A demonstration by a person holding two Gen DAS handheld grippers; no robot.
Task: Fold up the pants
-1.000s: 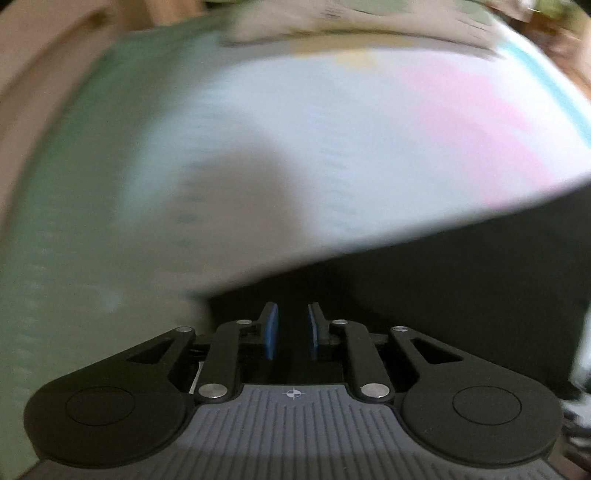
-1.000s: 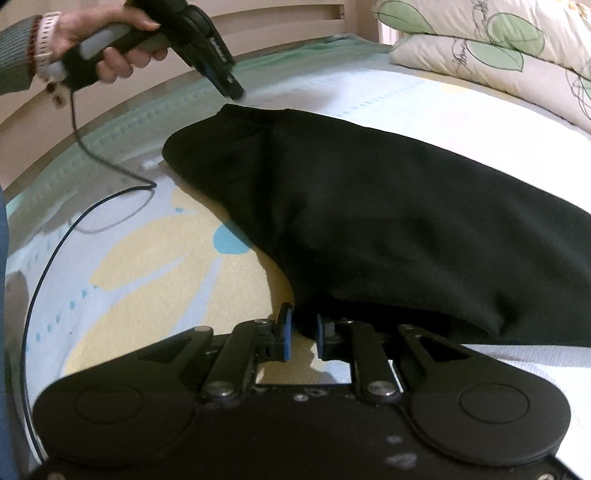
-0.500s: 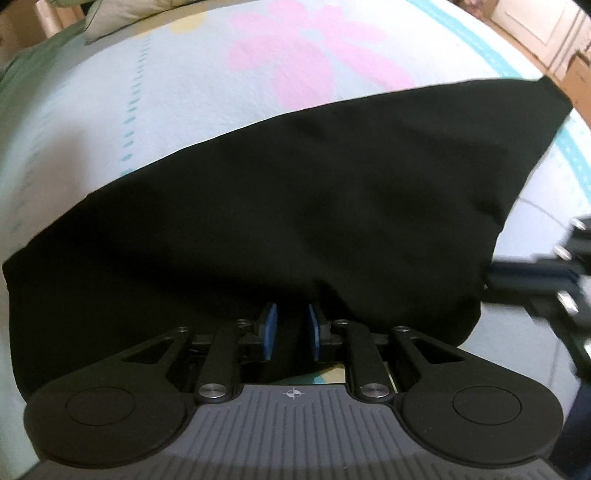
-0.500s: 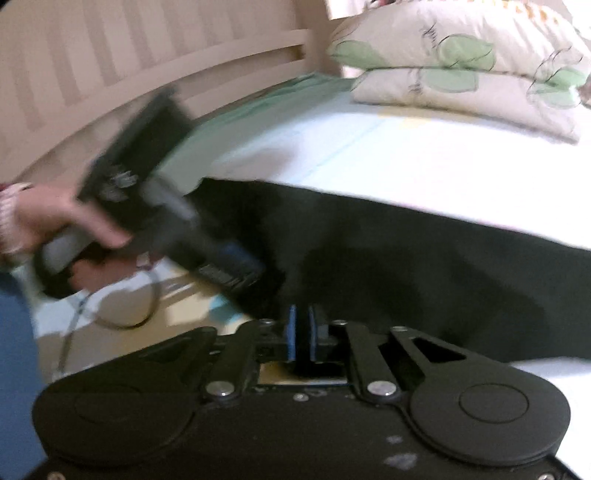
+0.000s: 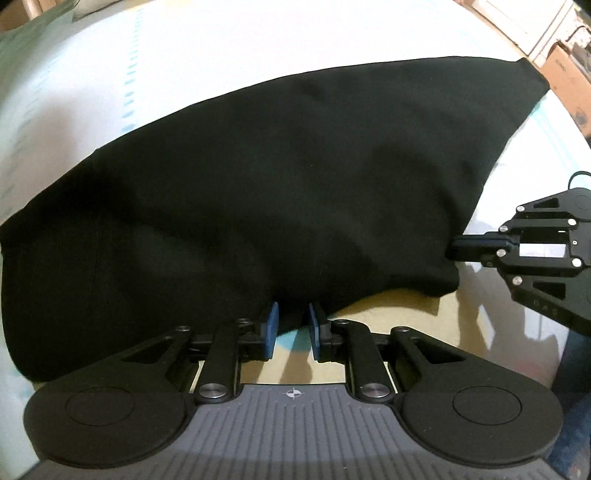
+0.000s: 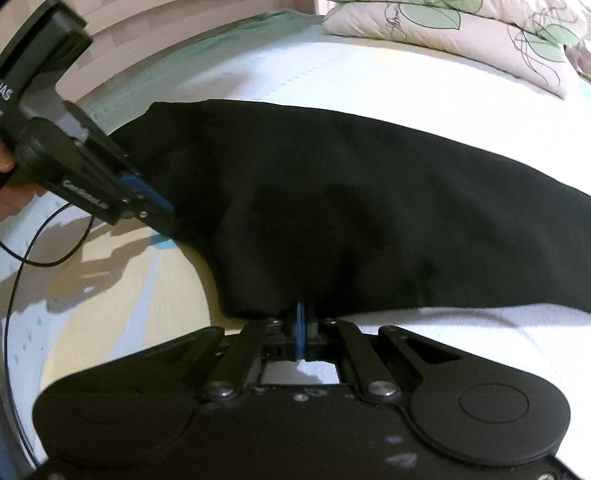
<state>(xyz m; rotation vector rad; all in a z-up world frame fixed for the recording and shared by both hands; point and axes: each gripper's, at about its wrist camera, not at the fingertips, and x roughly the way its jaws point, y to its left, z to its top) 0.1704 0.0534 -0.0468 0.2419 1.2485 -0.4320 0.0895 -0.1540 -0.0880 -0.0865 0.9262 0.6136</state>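
Currently a pair of black pants (image 5: 258,184) lies spread flat across a bed sheet (image 5: 92,74) printed in pale colours, with two leaf-patterned pillows (image 6: 461,33) at the far end of the bed. Both handheld grippers sit at the near edge of the garment, so the step in hand looks like taking hold of that edge before folding. The right gripper (image 6: 300,325) has just been closing; its blue pads are now pressed together, and the black hem appears pinched between them, with the cloth bunching up right at the tips. The left gripper (image 5: 291,325) is lower on the same edge: its jaws stand slightly apart, with the hem reaching into the gap, but the pads do not seem to press on it yet. From the right wrist view a person's hand (image 6: 7,173) holds that left tool, its cable (image 6: 44,251) trailing over the sheet. The next move probably calls for the left jaws to close on the fabric, then both hands lifting together and carrying the edge across evenly, so the cloth does not twist or slip.
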